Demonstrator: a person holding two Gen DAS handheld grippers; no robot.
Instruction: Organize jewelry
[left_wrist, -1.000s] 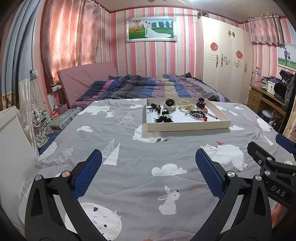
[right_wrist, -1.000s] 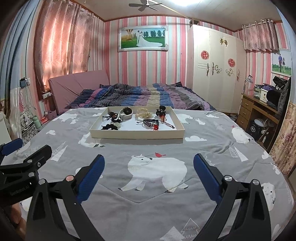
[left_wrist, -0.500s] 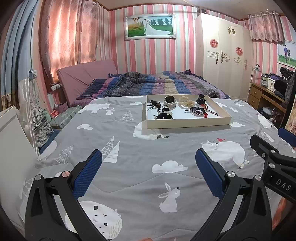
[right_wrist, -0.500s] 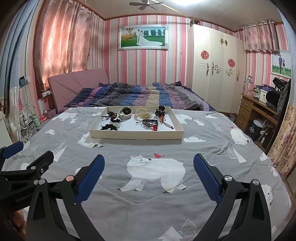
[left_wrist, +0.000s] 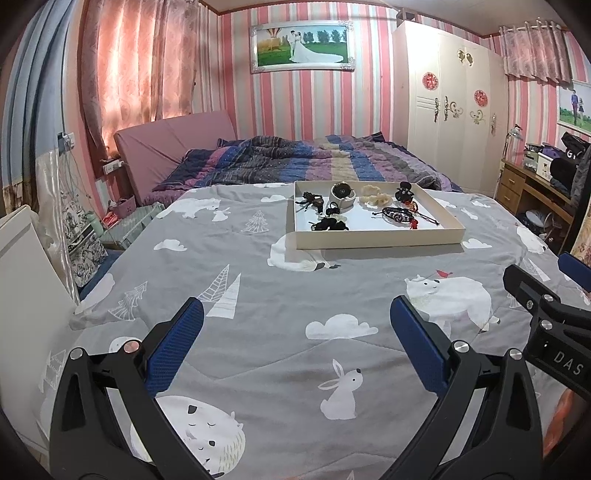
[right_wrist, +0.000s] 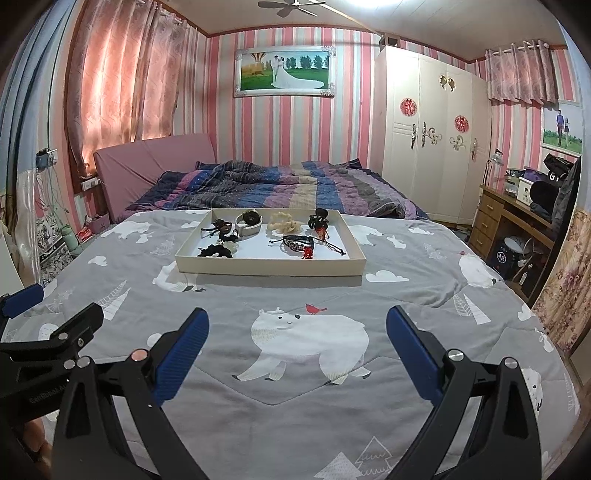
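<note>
**Both grippers wide open above the bed, jewelry tray far ahead**

The left gripper (left_wrist: 295, 334) hangs over the near part of the grey animal-print bedspread (left_wrist: 258, 280), its blue-padded fingers (left_wrist: 173, 347) spread wide with nothing between them. The right gripper (right_wrist: 297, 343) sits just to its right, fingers (right_wrist: 413, 354) equally wide apart and holding nothing, above a printed polar bear (right_wrist: 306, 339). Each gripper shows at the edge of the other's view.

A shallow cream tray (right_wrist: 269, 267) lies on the bedspread well beyond both grippers, towards the far middle of the bed. Inside it, jewelry is scattered on a white floor: a white-strapped watch (right_wrist: 249, 221) at the far left-centre, a pale yellowish piece (right_wrist: 282, 223) beside it, a dark braided bracelet (right_wrist: 299, 243) with red beads (right_wrist: 307, 253) near the centre, a black-and-red item (right_wrist: 318, 219) at the far right, and several dark pieces (right_wrist: 216, 251) at the left. What those dark pieces are is too small to tell.

Beyond the tray lies a rumpled striped quilt (right_wrist: 277, 184).
</note>
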